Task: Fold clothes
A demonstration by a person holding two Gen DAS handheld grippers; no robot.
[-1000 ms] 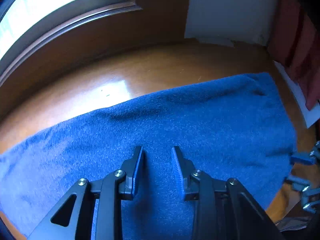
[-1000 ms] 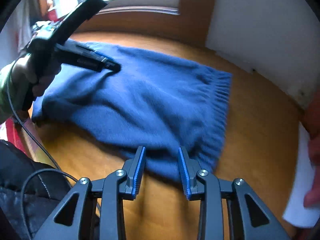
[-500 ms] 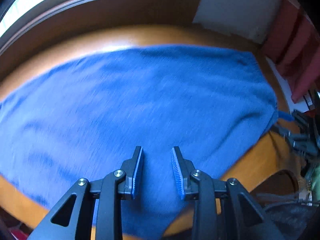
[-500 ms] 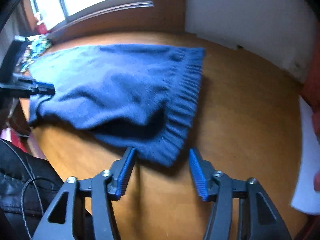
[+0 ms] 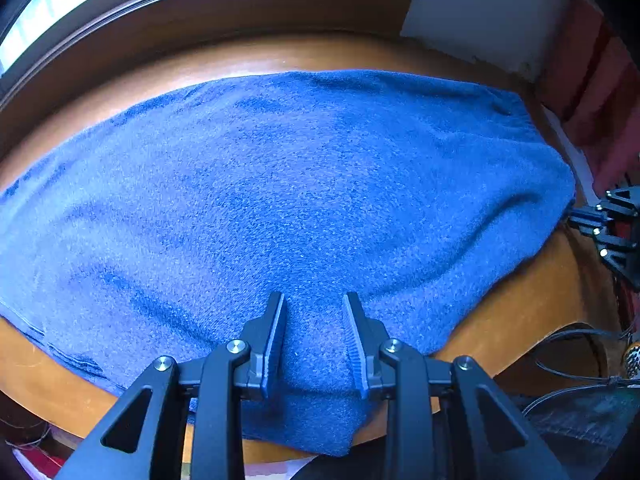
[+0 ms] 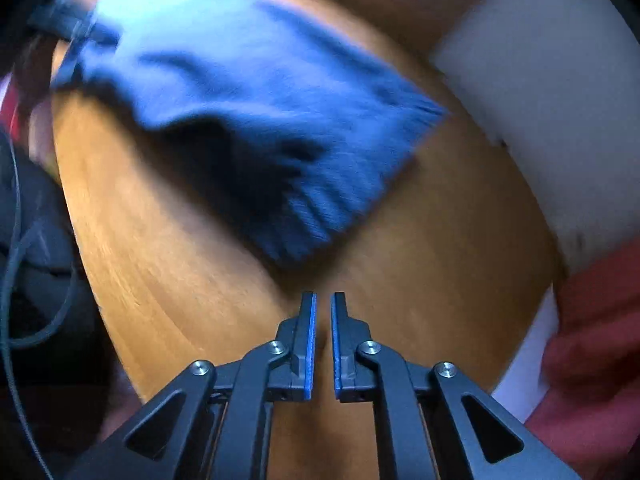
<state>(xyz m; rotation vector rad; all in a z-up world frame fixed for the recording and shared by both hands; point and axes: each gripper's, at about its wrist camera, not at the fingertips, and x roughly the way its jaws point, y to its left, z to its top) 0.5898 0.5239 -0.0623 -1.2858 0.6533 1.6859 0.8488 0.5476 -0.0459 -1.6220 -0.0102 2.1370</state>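
Right tongs [image 6: 322, 300] back — sweater [image 6: 256, 92] ahead

- The left gripper [image 5: 313, 304] pointed toward twelve o'clock in its own view, its jaws parted with a clear gap between the ribbed pads.
- The right gripper [image 6: 323, 300] also pointed toward twelve o'clock in its own view, its jaws drawn nearly together, only a thin slit between the blue pads and nothing held there.
- In the left wrist view, the right gripper showed at three o'clock, at the frame's edge.
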